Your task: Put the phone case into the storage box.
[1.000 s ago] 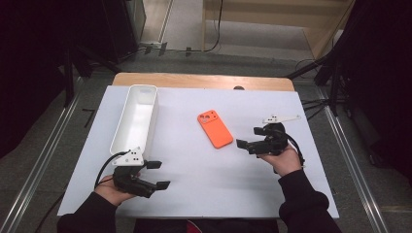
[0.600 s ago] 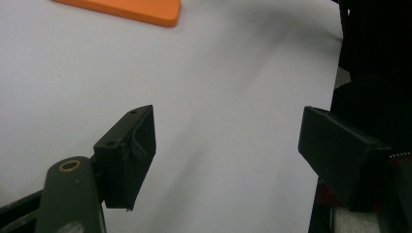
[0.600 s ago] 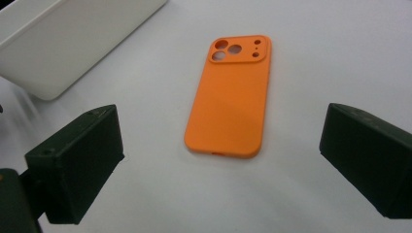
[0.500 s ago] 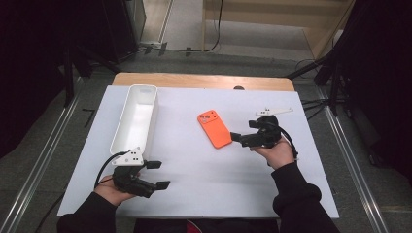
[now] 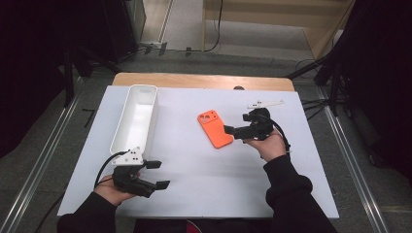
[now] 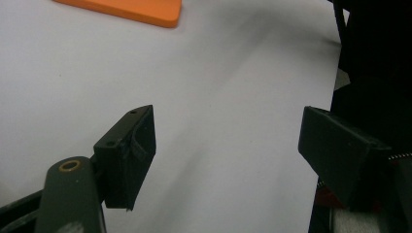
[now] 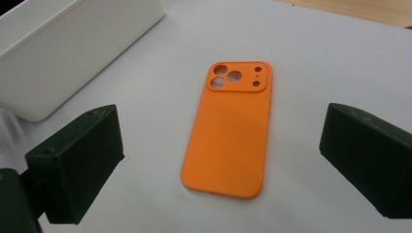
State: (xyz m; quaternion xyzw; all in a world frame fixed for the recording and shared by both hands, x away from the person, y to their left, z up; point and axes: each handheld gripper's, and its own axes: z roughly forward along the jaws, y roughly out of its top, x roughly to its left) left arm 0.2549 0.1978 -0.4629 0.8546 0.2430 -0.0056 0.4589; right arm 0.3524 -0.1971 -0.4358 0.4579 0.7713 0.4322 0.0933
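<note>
An orange phone case (image 5: 214, 129) lies flat, camera cut-outs toward the far side, in the middle of the white table cover (image 5: 204, 170). My right gripper (image 5: 235, 125) is just right of it, jaws open and pointing left at it. In the right gripper view the phone case (image 7: 231, 131) lies on the cover ahead of and between the wide-apart jaws of the right gripper (image 7: 221, 155), and neither pad touches it. My left gripper (image 5: 159, 174) rests near the front left, open and holding nothing. In the left gripper view the left gripper (image 6: 228, 141) faces bare cover, with a corner of the phone case (image 6: 126, 7) far off.
A long white tray (image 5: 136, 121) stands at the left, running toward the far edge; its wall (image 7: 63, 53) is left of the case. A wooden table edge (image 5: 204, 80) borders the far side. Metal rails (image 5: 43, 160) run along the floor on both sides.
My right hand has moved left and toward the far side, bringing its open jaws up to the phone case. The left hand has stayed put.
</note>
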